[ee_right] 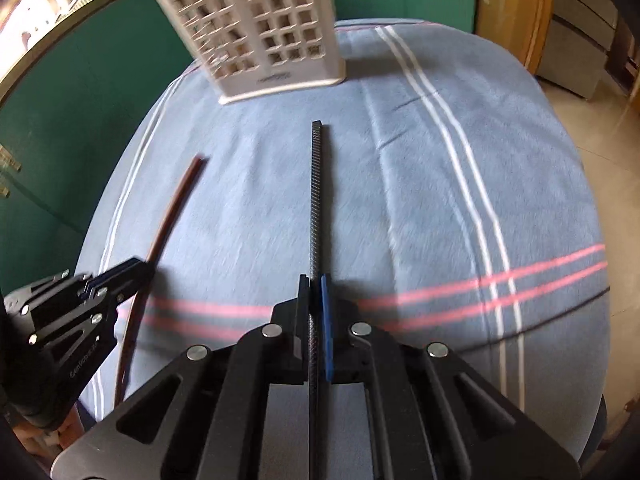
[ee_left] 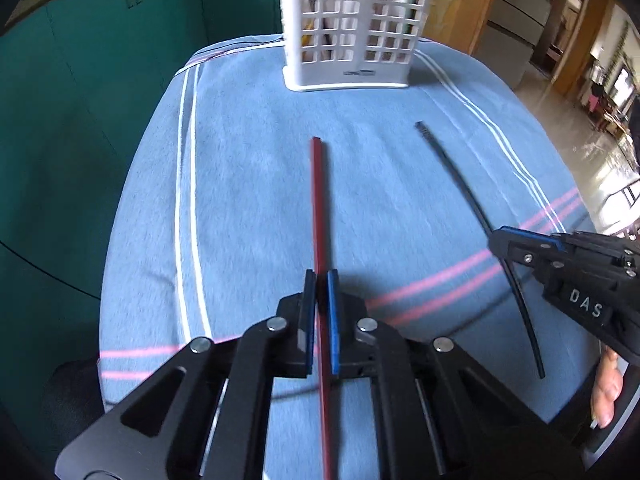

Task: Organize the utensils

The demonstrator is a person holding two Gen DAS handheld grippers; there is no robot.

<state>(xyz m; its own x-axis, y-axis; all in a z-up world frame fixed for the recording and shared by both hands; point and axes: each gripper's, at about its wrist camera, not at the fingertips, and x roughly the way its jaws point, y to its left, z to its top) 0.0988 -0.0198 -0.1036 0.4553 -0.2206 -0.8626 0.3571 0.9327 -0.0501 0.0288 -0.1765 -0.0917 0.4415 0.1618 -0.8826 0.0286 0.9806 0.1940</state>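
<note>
Red slim chopstick (ee_left: 319, 208) is clamped in your left gripper (ee_left: 321, 280), black ridged chopstick (ee_right: 316, 200) in your right gripper (ee_right: 315, 282); lift both level toward the white lattice plastic caddy (ee_left: 352, 28) ahead

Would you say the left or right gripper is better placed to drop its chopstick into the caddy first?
Left, narrowly: its gripper grips the red chopstick, which points straight at the caddy.

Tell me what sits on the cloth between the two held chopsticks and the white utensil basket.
Nothing visible does. The left claw is shut on the red chopstick, the right claw on the black chopstick. Beyond both tips only bare blue cloth runs up to the white basket.
</note>
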